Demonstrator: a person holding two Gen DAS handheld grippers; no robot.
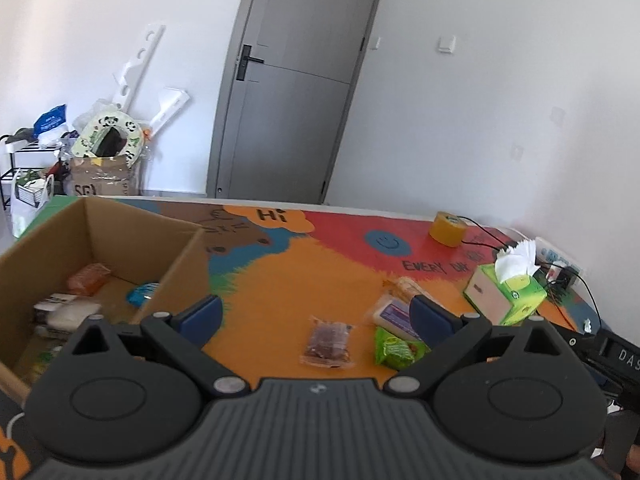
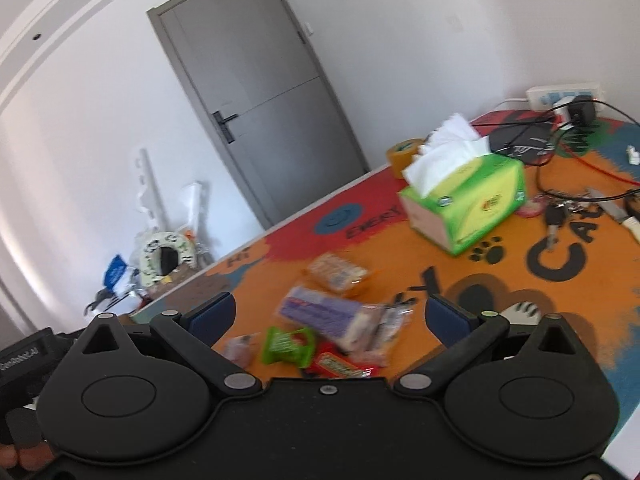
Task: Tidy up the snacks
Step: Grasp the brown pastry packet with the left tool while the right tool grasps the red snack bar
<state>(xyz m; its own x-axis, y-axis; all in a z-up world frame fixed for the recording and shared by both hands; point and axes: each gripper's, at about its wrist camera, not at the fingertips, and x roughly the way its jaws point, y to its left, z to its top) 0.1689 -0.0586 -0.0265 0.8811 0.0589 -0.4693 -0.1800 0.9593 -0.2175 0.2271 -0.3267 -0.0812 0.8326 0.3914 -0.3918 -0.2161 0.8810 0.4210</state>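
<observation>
Showing loose snack packets scattered on the bench (image 1: 280,280), with both tools spread wide and holding nothing. From the left tool (image 1: 316,314), a brown packet (image 1: 327,345) lies at 6 o'clock, close in; a green packet (image 1: 394,347) and a purple-labelled pack (image 1: 394,314) sit at 4 o'clock, partly behind the right finger. A cardboard box (image 1: 136,236) at 9 o'clock already holds several snacks. From the right tool (image 2: 328,316), the same heap sits between the fingers: green packet (image 2: 288,345), purple-labelled pack (image 2: 324,312), a red bar (image 2: 340,365), and an orange-brown pack (image 2: 338,272) at 12 o'clock.

Handling, as judged: film wrappers are light, soft, crinkly and slippery; contents may crush. Pinching each across its short middle, lightly, seems safest.

Bench surface is a bright printed mat, flat. A tissue box (image 2: 468,204), tape roll (image 1: 448,228), cables and keys crowd 2 o'clock. Beyond stand a grey door (image 1: 296,80) and white walls.
</observation>
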